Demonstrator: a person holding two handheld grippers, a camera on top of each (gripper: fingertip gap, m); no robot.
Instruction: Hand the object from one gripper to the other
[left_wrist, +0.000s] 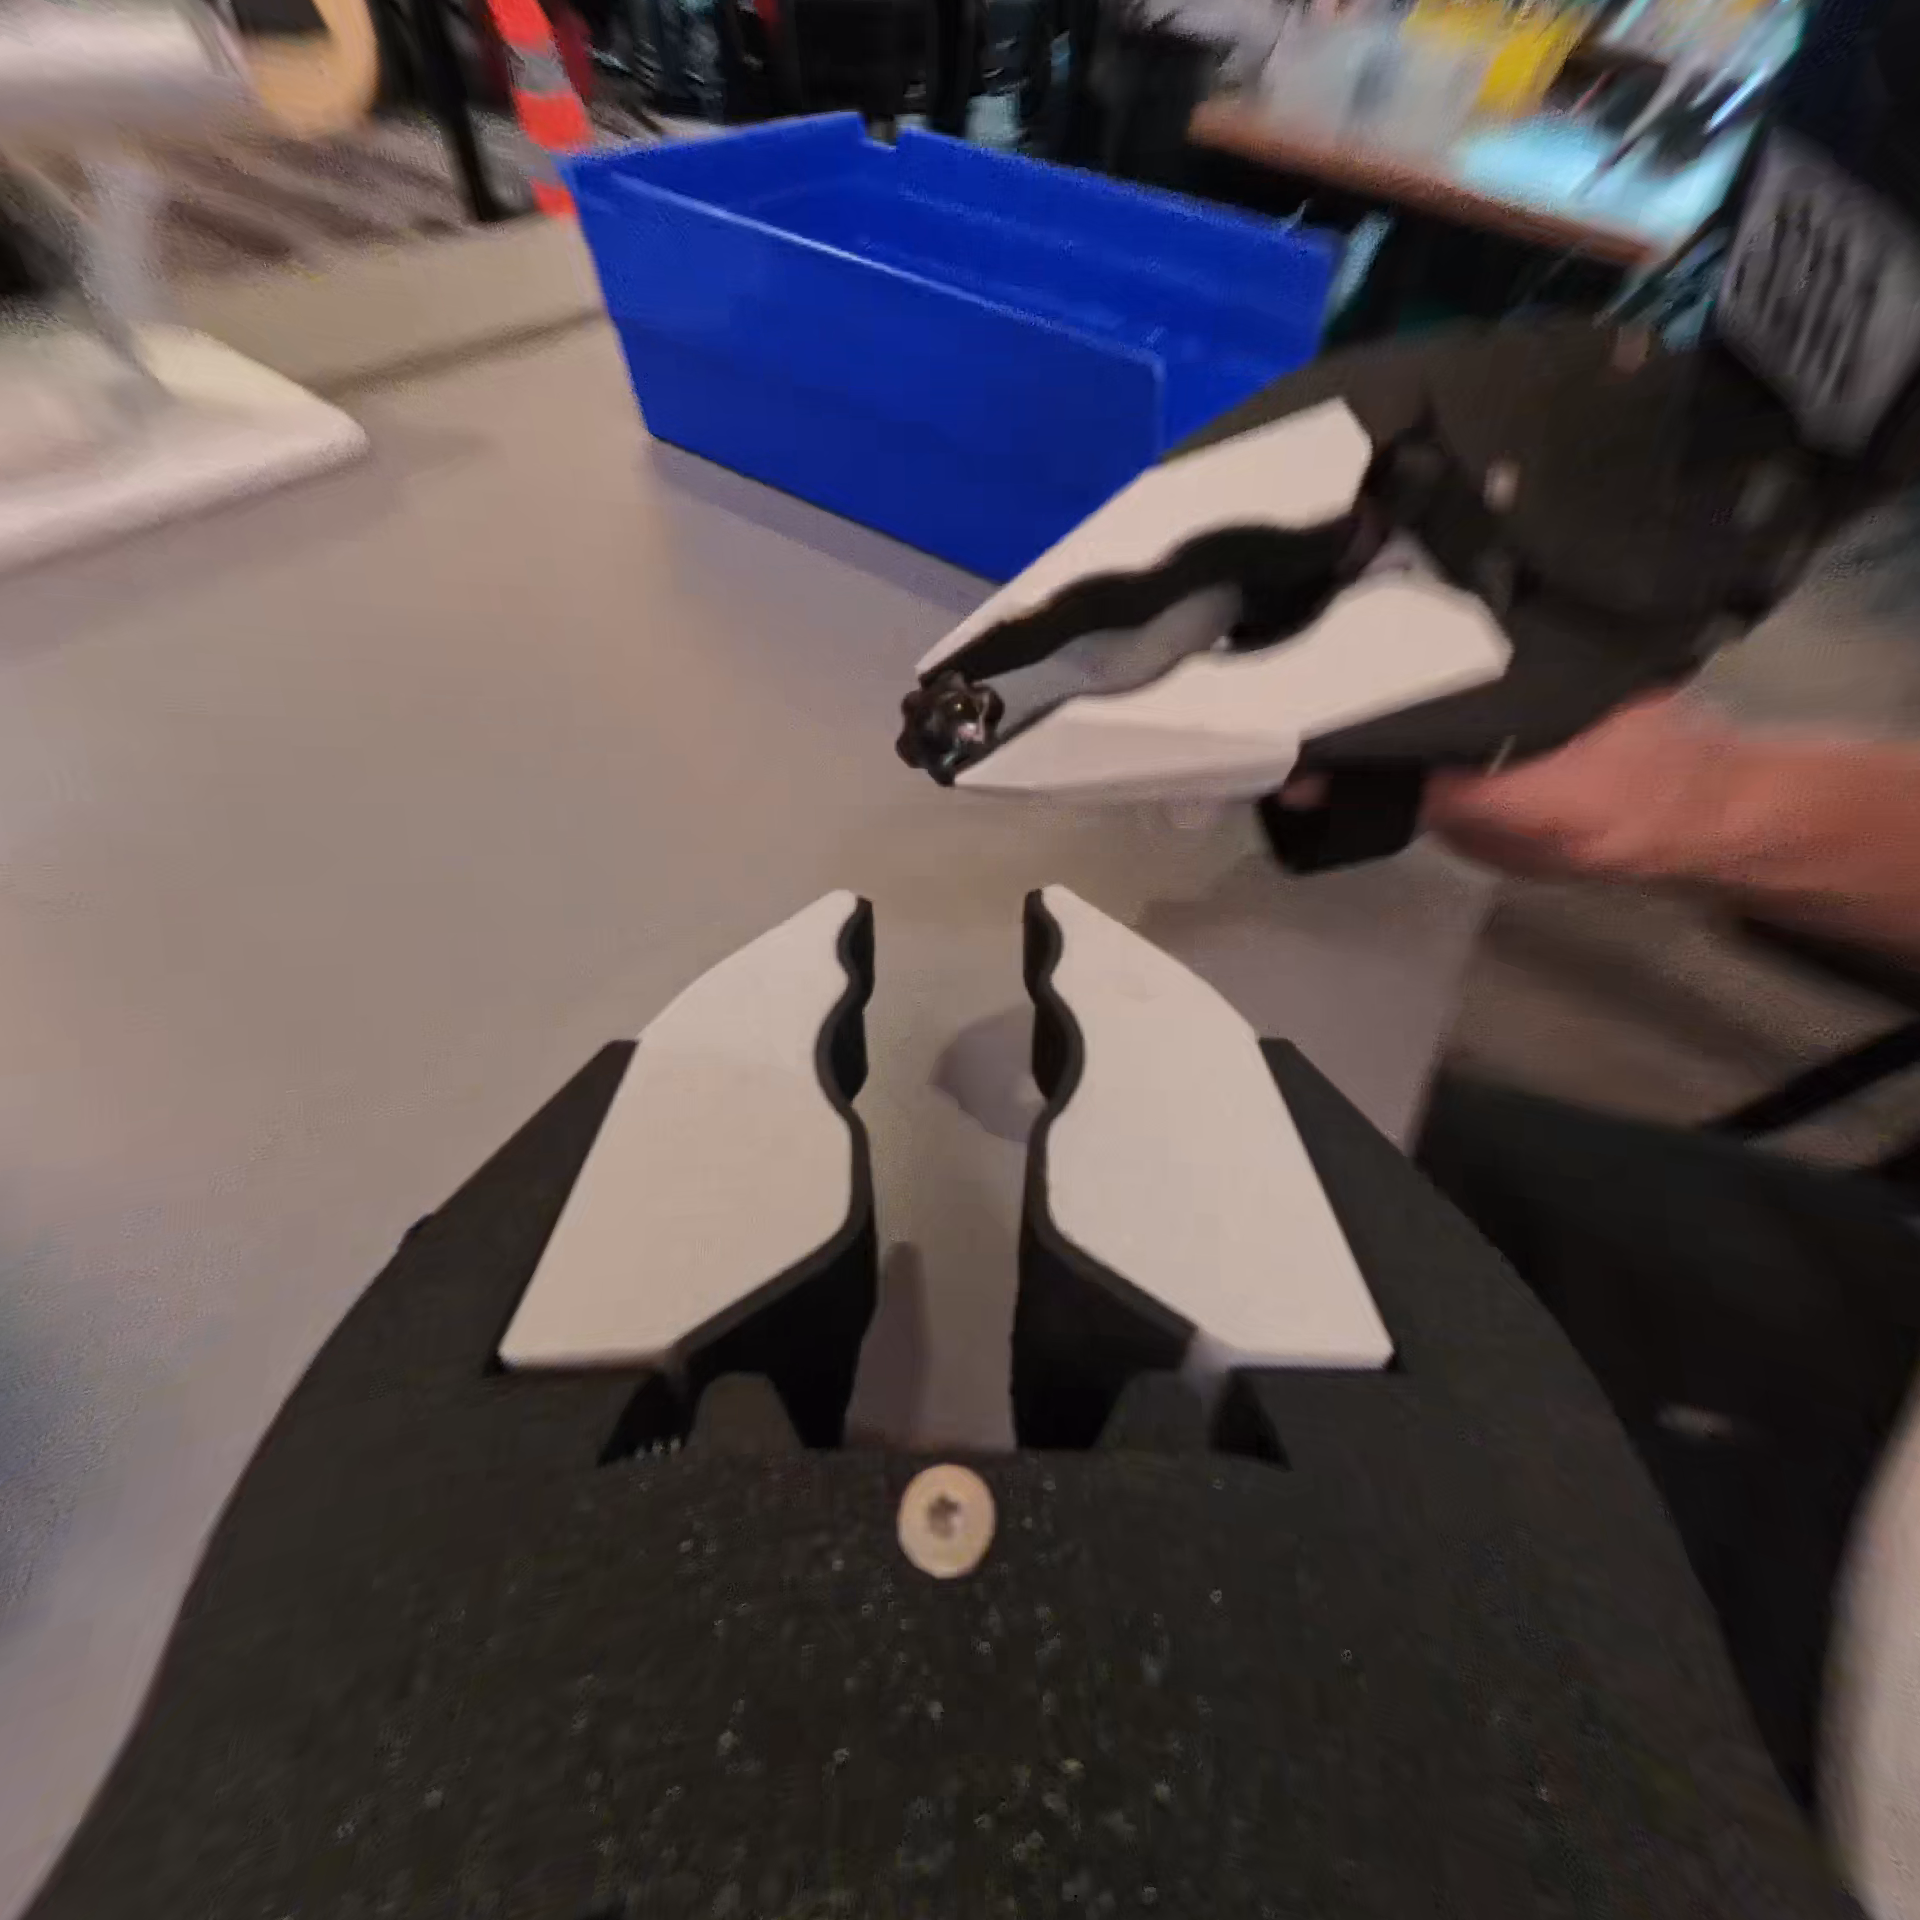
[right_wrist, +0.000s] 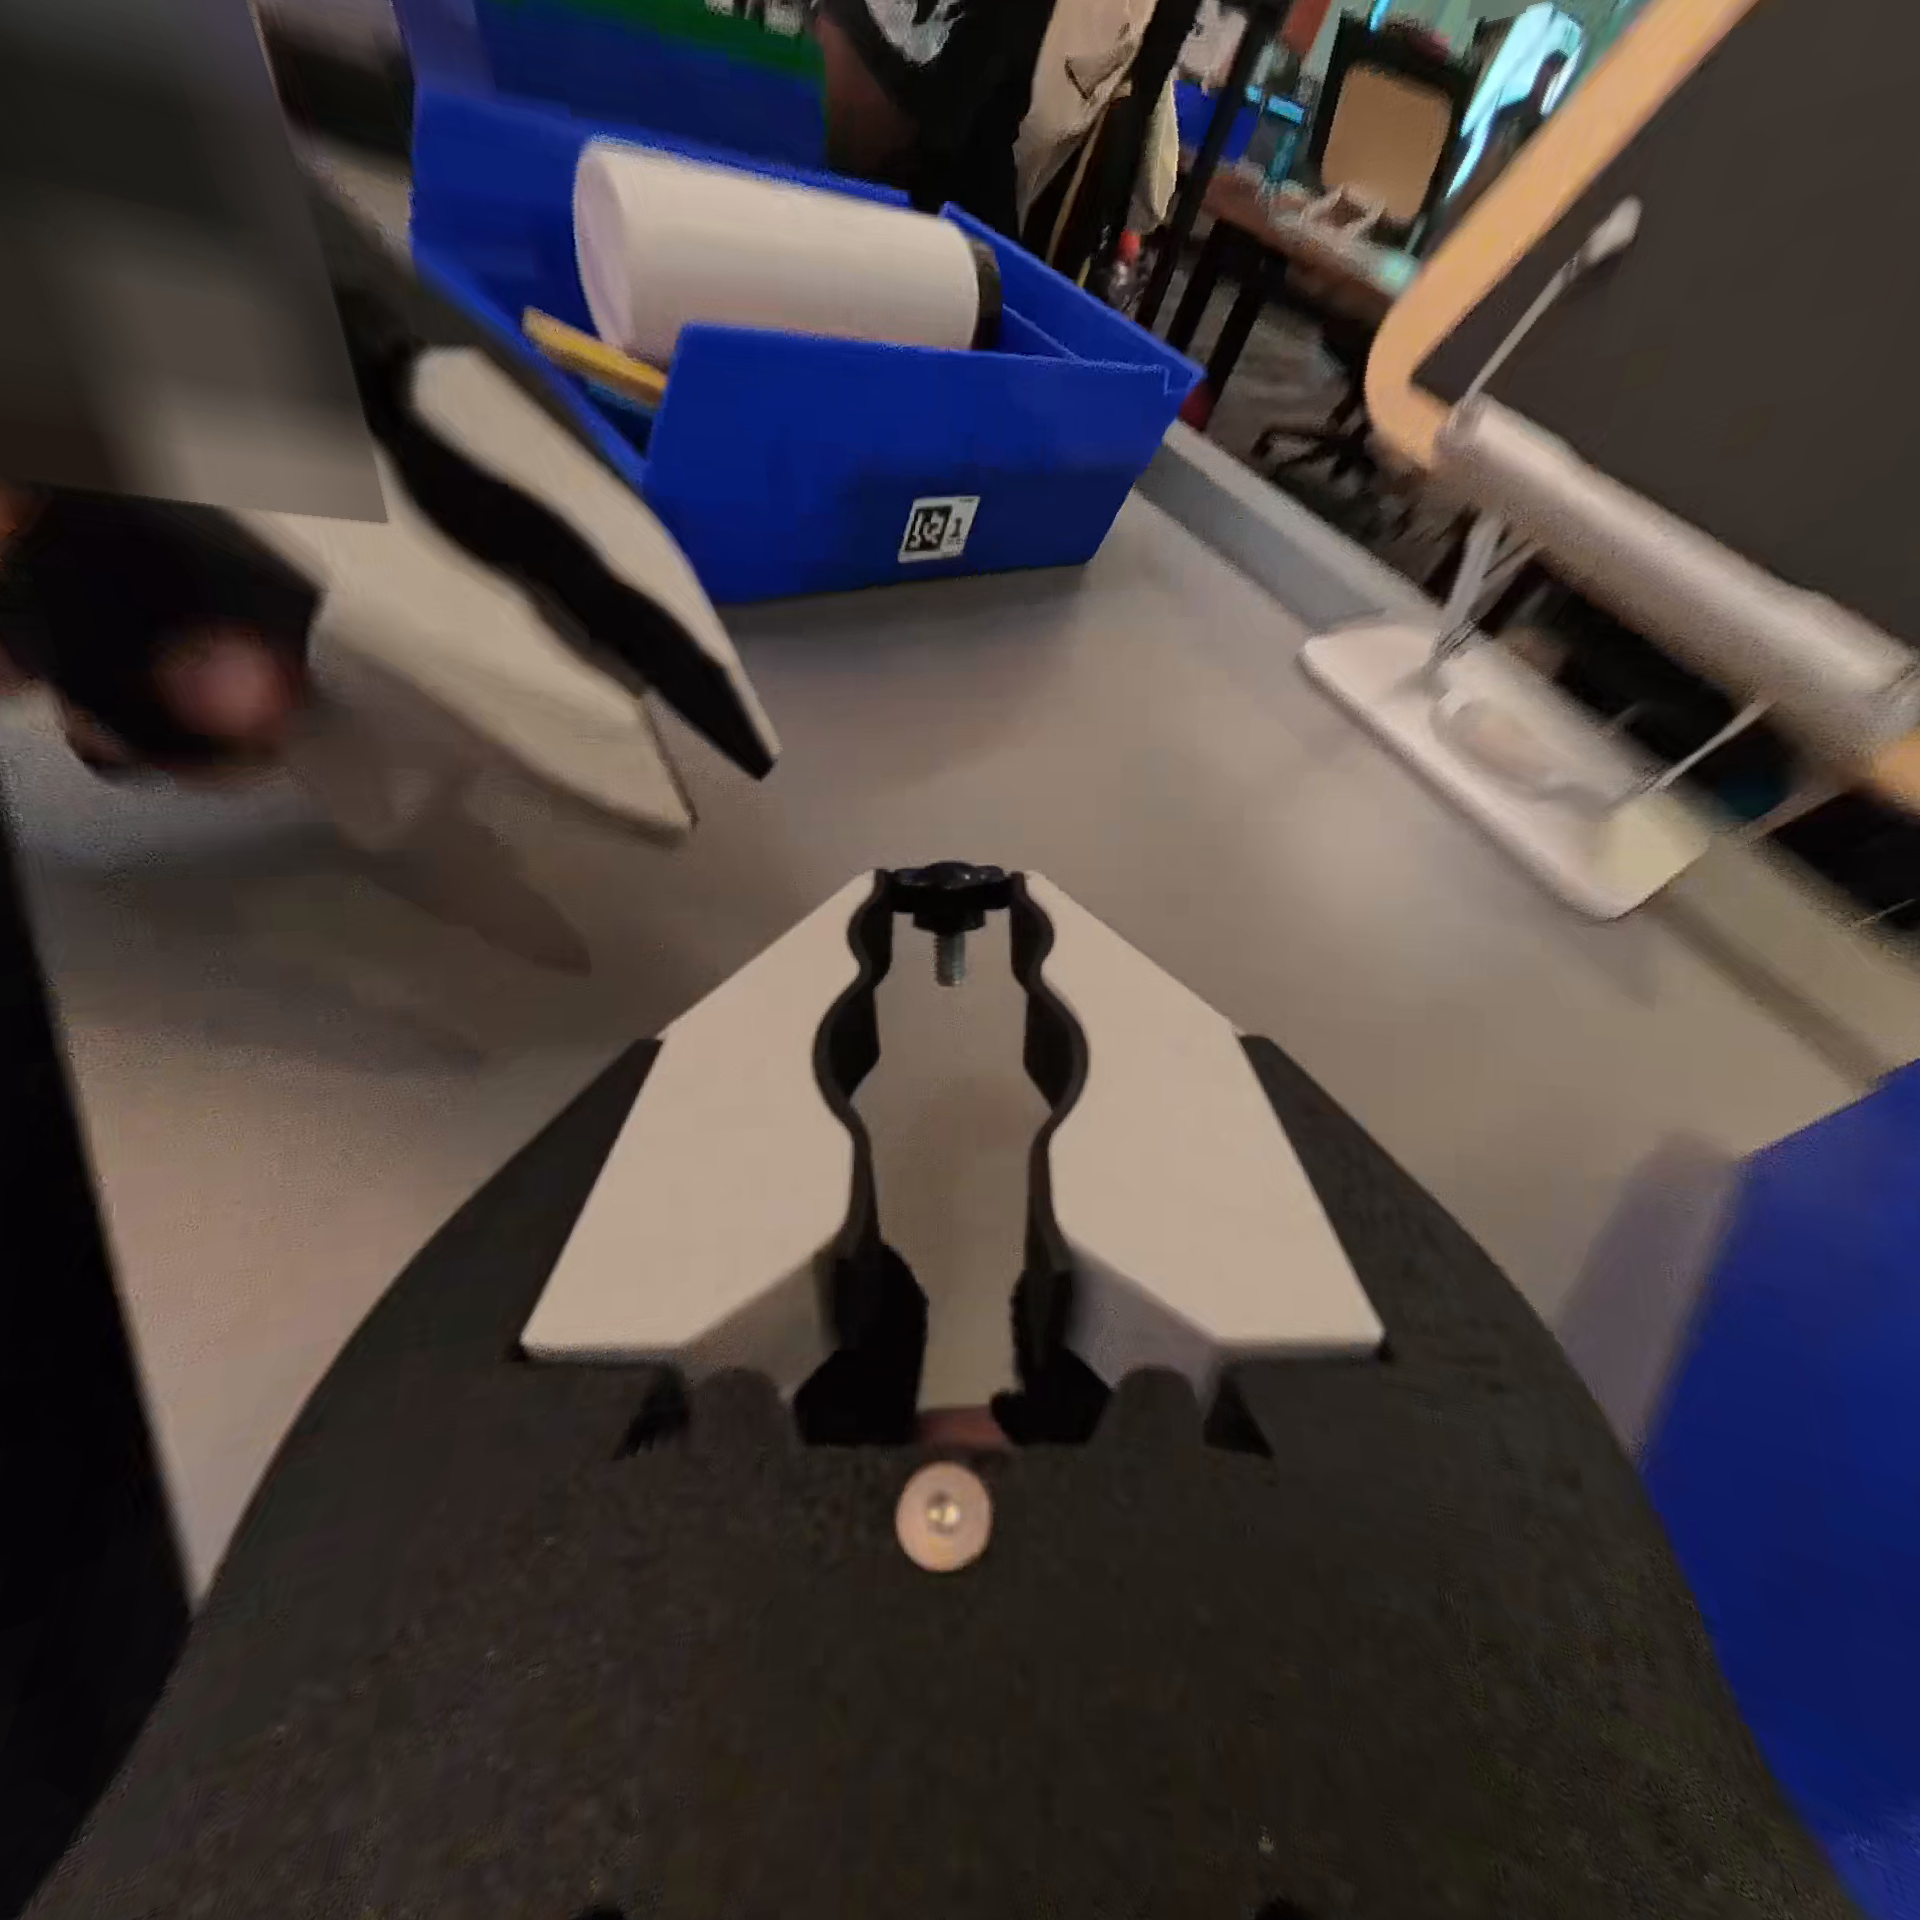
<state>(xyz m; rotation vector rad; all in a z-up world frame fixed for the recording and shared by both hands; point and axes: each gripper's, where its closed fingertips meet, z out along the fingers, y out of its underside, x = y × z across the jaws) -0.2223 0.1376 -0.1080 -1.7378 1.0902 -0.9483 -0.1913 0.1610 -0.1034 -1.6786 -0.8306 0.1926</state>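
Here my right gripper (right_wrist: 948, 883) is clamped at its very tips on a small black star knob (right_wrist: 945, 889), held above the grey table (right_wrist: 1143, 831). Only the right wrist view shows the short threaded stud pointing back from the knob into the gap between my fingers; from the left wrist view I see just the lobed black head (left_wrist: 948, 724) poking out past the white fingertips of that same gripper (left_wrist: 961, 727).

My left gripper (left_wrist: 948, 914) has its jaws parted by a moderate gap and holds nothing. It sits just short of the knob, which hangs ahead of it and slightly higher. In the right wrist view that gripper (right_wrist: 717, 779) comes in from the left, blurred, its tips near the knob but not touching.

The left view gives me a blue bin (left_wrist: 935, 343) on the table behind the knob, its inside hidden from here. The right view shows a blue bin (right_wrist: 883, 457) with a white cylinder (right_wrist: 779, 270) lying in it, and another blue edge (right_wrist: 1808, 1455) close on the right. A white stand base (right_wrist: 1507, 769) sits near the table's far right edge. Between bins, stand and grippers the tabletop lies bare.
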